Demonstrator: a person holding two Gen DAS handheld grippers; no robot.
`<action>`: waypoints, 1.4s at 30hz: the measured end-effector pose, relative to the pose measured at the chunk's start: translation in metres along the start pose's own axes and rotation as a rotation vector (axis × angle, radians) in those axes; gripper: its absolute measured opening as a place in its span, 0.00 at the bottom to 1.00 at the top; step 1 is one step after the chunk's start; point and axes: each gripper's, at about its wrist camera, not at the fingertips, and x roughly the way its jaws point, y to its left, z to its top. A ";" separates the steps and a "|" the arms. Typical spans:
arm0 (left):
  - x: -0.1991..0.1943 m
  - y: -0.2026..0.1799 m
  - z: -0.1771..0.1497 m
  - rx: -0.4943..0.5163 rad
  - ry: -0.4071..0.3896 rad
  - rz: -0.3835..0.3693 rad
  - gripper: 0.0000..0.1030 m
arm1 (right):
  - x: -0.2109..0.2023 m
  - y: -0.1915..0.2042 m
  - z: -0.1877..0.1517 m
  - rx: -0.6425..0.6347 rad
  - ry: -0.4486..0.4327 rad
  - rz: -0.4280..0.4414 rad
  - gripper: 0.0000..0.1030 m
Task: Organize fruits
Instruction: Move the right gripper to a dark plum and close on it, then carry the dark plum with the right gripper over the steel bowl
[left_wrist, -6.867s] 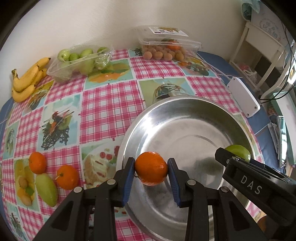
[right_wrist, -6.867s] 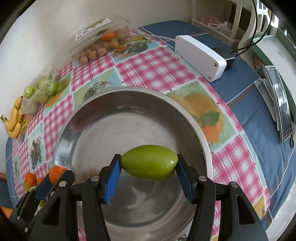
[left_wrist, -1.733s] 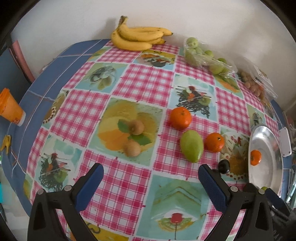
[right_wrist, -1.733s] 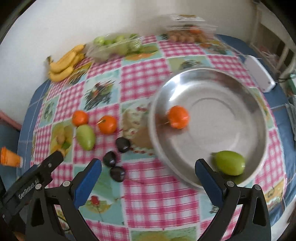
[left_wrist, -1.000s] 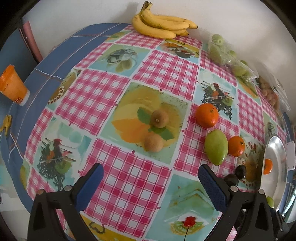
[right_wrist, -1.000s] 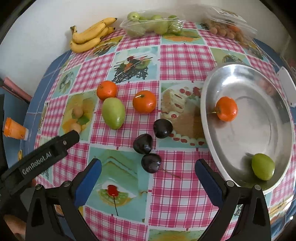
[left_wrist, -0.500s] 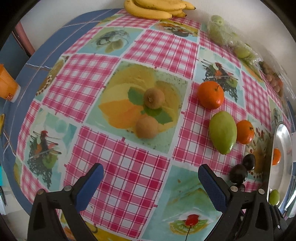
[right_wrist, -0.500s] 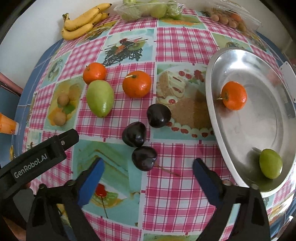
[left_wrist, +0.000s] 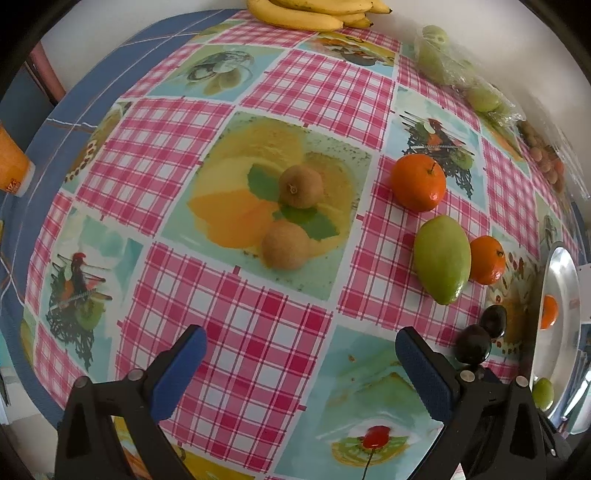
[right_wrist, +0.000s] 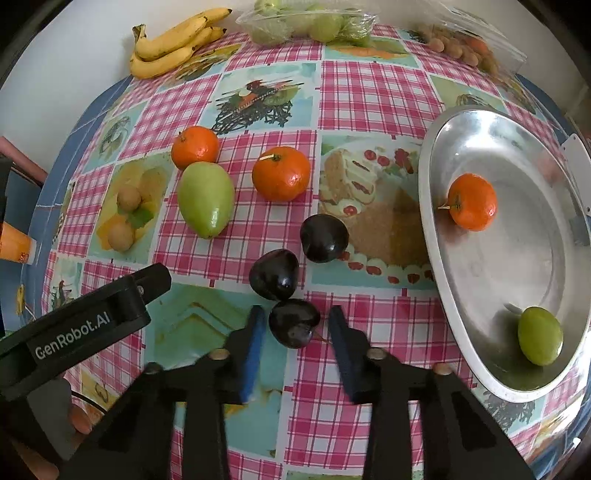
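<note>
Right black gripper with blue pads (right_wrist: 295, 328) lowered over the nearest dark purple plum (right_wrist: 294, 323), jaws apart on both sides of it, narrow gaps visible, not yet clamped. Two more dark plums (right_wrist: 274, 274) just behind, on the pink checked tablecloth (right_wrist: 373, 92). Left black gripper (left_wrist: 295, 350) wide open and holding nothing, facing two small brown kiwis (left_wrist: 301, 186). Beside them (to the right) a long green mango (left_wrist: 442, 259) between two loose oranges (left_wrist: 419, 182). In the round silver metal bowl (right_wrist: 491, 122): one orange tangerine (right_wrist: 472, 202) and one small green fruit (right_wrist: 540, 335). Yellow bananas (right_wrist: 173, 44) at the far edge
</note>
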 end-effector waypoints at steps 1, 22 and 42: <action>0.001 0.000 0.000 -0.006 0.002 -0.008 1.00 | -0.002 -0.004 0.000 0.000 0.000 0.000 0.27; -0.025 -0.013 0.005 -0.001 -0.059 -0.167 0.89 | -0.059 -0.028 0.005 0.092 -0.128 0.015 0.26; -0.023 -0.092 -0.021 0.263 -0.050 -0.233 0.49 | -0.085 -0.076 0.001 0.208 -0.152 -0.007 0.26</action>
